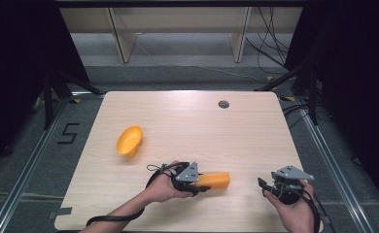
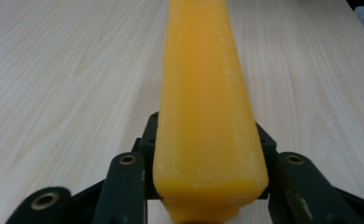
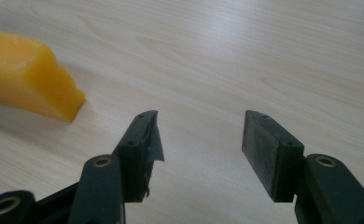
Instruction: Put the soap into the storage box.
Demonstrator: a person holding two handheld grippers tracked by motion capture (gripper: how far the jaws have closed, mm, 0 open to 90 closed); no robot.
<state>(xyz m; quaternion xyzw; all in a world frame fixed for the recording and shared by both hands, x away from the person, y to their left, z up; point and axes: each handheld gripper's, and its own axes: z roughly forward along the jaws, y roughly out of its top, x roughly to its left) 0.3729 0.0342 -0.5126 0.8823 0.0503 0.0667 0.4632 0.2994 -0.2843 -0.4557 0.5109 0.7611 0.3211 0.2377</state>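
Pale wooden tabletop (image 1: 187, 121) under dark-curtained rig. Left gripper (image 1: 197, 183) clenched on long orange block (image 1: 215, 180) near front edge, block pointing toward right edge, jaws pressing both its sides. Right gripper (image 1: 261, 184) near front right corner, released, nothing between jaws. Orange bowl (image 1: 129, 141) tilted toward left edge.

Lab: curtained rig table (image 1: 187, 121), cables (image 1: 270, 43)
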